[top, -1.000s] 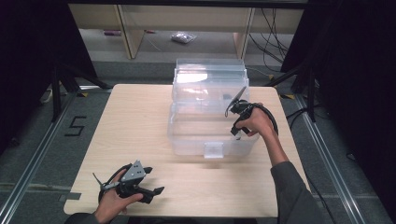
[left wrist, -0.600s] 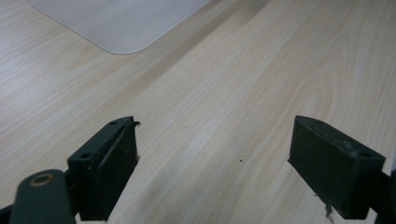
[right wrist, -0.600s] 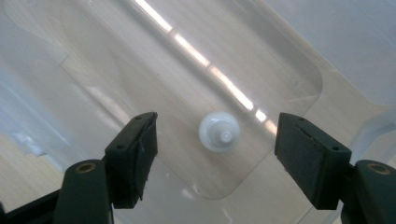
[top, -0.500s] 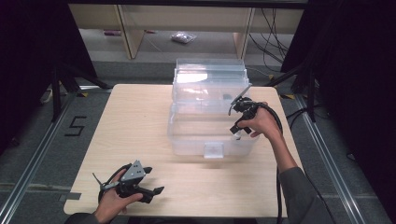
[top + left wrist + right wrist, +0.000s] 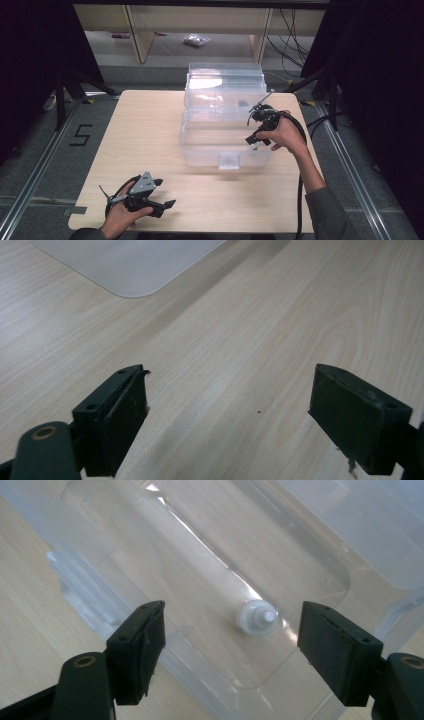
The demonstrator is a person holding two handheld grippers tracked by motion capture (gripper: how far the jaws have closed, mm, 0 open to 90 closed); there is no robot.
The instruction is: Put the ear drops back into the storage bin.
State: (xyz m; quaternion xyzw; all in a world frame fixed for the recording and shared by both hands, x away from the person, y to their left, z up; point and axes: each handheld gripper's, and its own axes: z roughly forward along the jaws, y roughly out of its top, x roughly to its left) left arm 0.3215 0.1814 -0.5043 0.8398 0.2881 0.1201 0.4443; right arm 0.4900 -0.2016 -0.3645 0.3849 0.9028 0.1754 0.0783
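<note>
— What's the left hand doing down there?

— Nothing much. The left gripper [image 5: 167, 203] sits near the front left corner of the table [image 5: 150, 130], jaws spread wide with only bare wood between them. From its own view you can just catch a rounded corner of clear plastic lying flat on the tabletop further off.

— And in the middle?

— A clear plastic storage box [image 5: 225, 130], lid thrown back toward the far edge, latch tab facing the front. It stands a little right of centre on the table.

— Anything inside it?

— One thing I can make out: a small white cap-like piece [image 5: 256, 618], round with a little nub on top, lying on the box floor. Too small to say exactly what it is.

— So the right hand is after that?

— That's my guess. The right gripper [image 5: 257, 131] hangs over the box's right side, tilted down into it, jaws wide apart and gripping nothing. In its own view the white piece lies between the two pads, closer to the right one.

— How would you go about it?

— Centre it first, nudging toward that right pad. Then go straight down until the pads flank the piece near the floor, and close slowly. It's small and round, so an off-centre squeeze could squirt it away across that slick plastic.
</note>
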